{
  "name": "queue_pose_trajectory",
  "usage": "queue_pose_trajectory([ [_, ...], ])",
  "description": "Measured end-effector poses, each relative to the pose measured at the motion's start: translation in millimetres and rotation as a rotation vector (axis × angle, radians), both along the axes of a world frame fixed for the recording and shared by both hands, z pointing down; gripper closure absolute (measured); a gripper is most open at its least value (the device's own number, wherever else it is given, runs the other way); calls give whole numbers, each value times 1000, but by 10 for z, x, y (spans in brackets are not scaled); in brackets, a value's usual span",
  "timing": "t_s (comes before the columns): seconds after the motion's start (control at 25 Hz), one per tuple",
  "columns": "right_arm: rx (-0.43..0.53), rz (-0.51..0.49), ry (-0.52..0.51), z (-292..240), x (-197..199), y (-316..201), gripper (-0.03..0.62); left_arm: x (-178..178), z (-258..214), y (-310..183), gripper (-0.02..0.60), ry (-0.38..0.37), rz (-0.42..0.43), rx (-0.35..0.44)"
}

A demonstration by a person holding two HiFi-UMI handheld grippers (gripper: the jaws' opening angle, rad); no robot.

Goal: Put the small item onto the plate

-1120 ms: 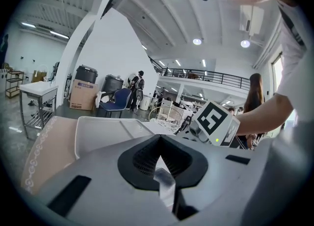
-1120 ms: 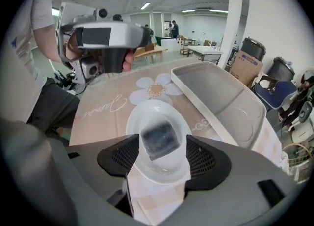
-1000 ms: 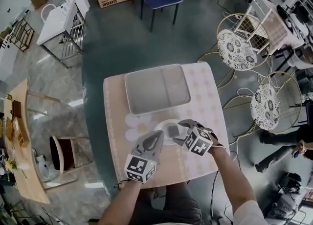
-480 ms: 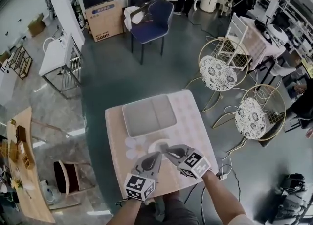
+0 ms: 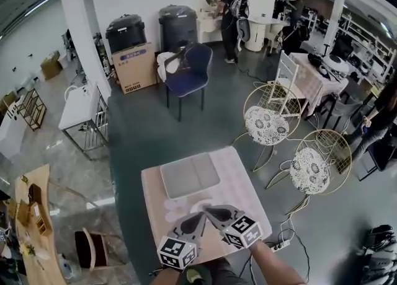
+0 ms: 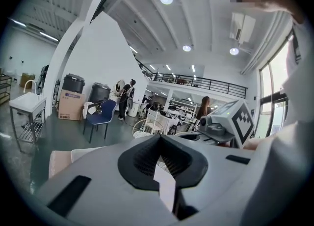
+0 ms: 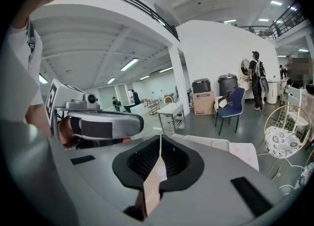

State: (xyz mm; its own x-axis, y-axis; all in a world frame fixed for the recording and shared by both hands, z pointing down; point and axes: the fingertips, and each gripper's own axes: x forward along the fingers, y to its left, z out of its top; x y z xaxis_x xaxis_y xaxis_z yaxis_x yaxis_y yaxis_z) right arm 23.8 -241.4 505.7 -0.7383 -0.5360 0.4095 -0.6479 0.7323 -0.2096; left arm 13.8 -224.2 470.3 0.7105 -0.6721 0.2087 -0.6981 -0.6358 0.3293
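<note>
Lying beyond the plate (image 5: 195,203), empty grey tray (image 5: 189,176); left gripper (image 6: 160,144), right gripper (image 7: 160,146) jaws together, empty.

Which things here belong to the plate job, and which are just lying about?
Job: plate, left gripper, right gripper, table; small item not visible.
Lying about: grey tray, blue chair, cardboard box, wire chairs.

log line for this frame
left gripper: shut, empty | right gripper: closing shut, empty | plate: partly hidden behind grippers | small item: not visible
</note>
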Motion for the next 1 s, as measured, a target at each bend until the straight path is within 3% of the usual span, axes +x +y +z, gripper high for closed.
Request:
queue_pose_trajectory([
  [0.4,117,134,-81,-713,39,152,579,-45,-558,172,577,15,13,56],
  [0.76,177,156,-101,-1115,131,244,580,86,-923,226,577,33,29,111],
  [1.0,200,148,-102,-1219,29,200,580,-30,-1002,162,577,35,5,128],
])
